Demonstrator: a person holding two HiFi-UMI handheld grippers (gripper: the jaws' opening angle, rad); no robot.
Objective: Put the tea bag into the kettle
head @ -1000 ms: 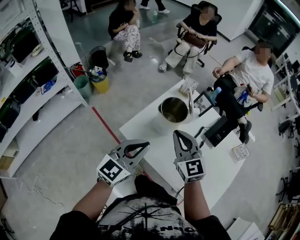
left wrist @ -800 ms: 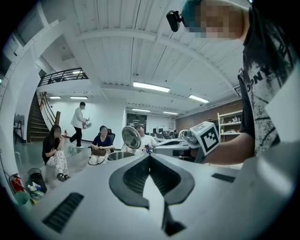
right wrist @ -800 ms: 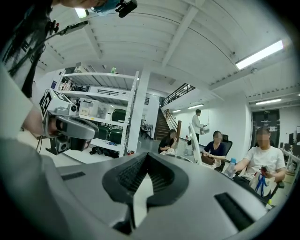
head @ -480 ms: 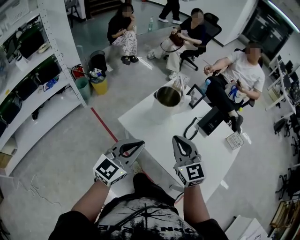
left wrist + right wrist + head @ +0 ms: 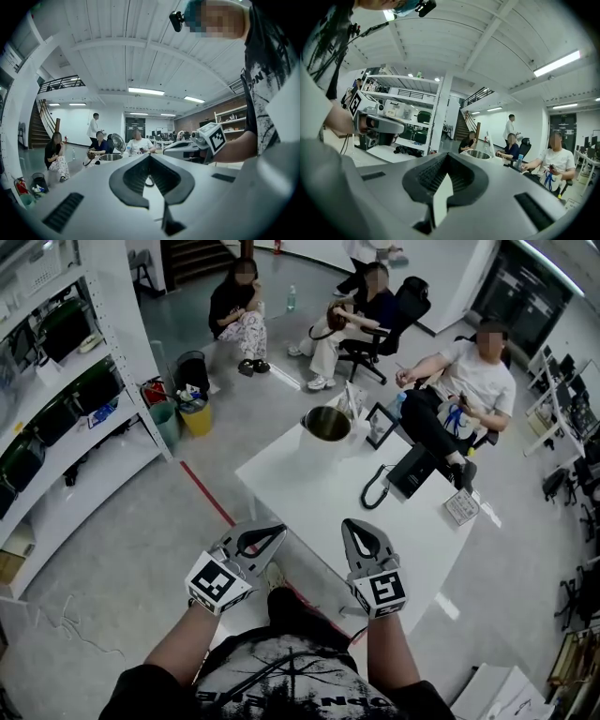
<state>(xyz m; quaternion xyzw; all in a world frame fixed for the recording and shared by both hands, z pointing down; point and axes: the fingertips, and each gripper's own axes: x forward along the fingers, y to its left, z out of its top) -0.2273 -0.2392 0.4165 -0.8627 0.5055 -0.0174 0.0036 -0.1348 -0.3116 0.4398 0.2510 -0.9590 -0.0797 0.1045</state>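
Left claw (image 5: 277, 531) and right claw (image 5: 350, 524) both pinched shut, empty, over worktop's (image 5: 309, 493) near edge; kettle (image 5: 325, 425) open-topped at far end; tea bag not discernible, in it or beside it; judgement: keep claws level, clear of black cable (image 5: 373, 486).

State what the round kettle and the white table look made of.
Round open kettle: white outer wall, maybe plastic or painted metal; inside grey and shiny, likely stainless steel. White table: smooth matte top without grain, probably laminate or painted board.
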